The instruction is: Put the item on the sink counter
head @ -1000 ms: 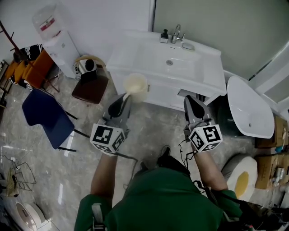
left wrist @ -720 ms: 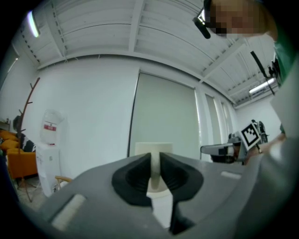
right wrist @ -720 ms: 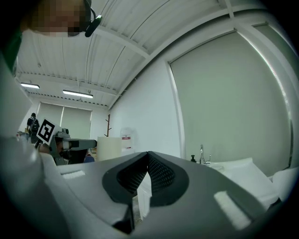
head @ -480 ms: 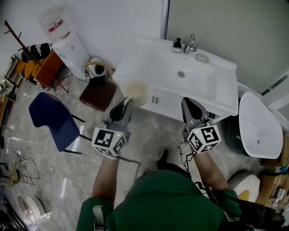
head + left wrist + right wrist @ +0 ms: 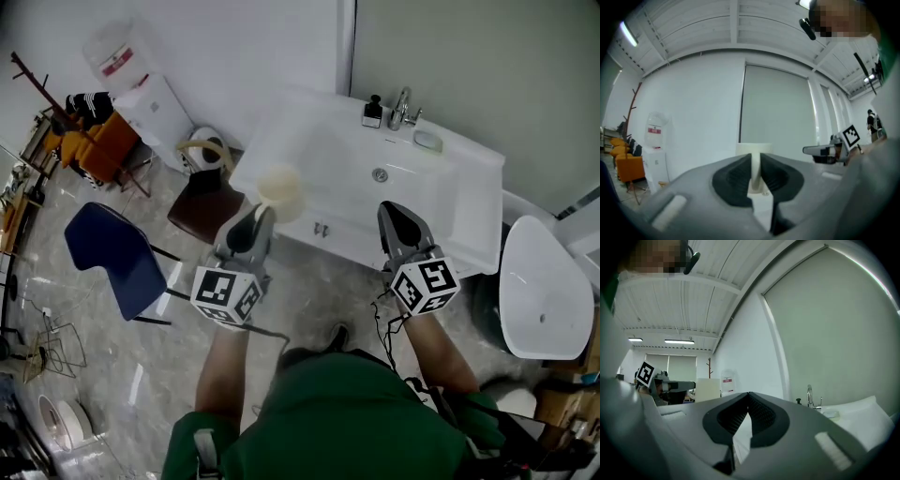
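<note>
Left gripper jaws are clamped on the wall of a cream cup, held aloft at the 9 o'clock edge of the white sink desk. The right gripper, at the cup's 3 o'clock, has its jaws together on nothing. A faucet stands at the desk's 1 o'clock.

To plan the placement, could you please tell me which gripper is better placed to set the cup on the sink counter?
The left gripper: its jaws grip the cup, seen just by the front left corner of the sink counter. The right gripper is shut and empty.
</note>
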`<state>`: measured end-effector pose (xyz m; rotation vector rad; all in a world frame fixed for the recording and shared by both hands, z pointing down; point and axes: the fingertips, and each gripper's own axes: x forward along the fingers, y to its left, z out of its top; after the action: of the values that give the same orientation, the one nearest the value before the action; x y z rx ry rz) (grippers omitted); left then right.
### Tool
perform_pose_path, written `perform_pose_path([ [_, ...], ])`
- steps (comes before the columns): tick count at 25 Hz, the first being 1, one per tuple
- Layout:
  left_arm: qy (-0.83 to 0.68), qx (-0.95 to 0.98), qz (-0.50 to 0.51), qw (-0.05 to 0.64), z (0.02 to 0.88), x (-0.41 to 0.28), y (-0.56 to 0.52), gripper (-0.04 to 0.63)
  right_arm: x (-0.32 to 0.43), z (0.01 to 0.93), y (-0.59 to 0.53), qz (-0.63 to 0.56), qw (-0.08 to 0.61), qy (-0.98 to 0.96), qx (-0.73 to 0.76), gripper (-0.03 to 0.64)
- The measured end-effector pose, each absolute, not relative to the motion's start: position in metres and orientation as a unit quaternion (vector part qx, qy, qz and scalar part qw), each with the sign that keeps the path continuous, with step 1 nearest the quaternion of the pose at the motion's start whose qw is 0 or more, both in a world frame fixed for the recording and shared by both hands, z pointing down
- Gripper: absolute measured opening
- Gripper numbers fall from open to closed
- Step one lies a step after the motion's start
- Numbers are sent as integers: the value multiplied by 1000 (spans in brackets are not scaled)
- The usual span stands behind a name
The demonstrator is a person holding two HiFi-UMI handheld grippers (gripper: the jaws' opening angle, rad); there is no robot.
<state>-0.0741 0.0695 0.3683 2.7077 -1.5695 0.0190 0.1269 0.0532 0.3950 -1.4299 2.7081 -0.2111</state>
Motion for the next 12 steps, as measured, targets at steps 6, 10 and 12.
perform_pose_path([
  [6, -510, 860, 10, 5, 368, -70, 41, 41, 133, 393, 20, -72, 39, 884, -459, -3],
  [10, -514, 858, 8, 7, 366, -76, 19, 41, 131, 391, 2, -70, 35, 885, -460, -3],
  [12, -513, 858, 4, 6, 366, -79, 4, 41, 131, 390, -11, -67, 34, 882, -466, -3],
])
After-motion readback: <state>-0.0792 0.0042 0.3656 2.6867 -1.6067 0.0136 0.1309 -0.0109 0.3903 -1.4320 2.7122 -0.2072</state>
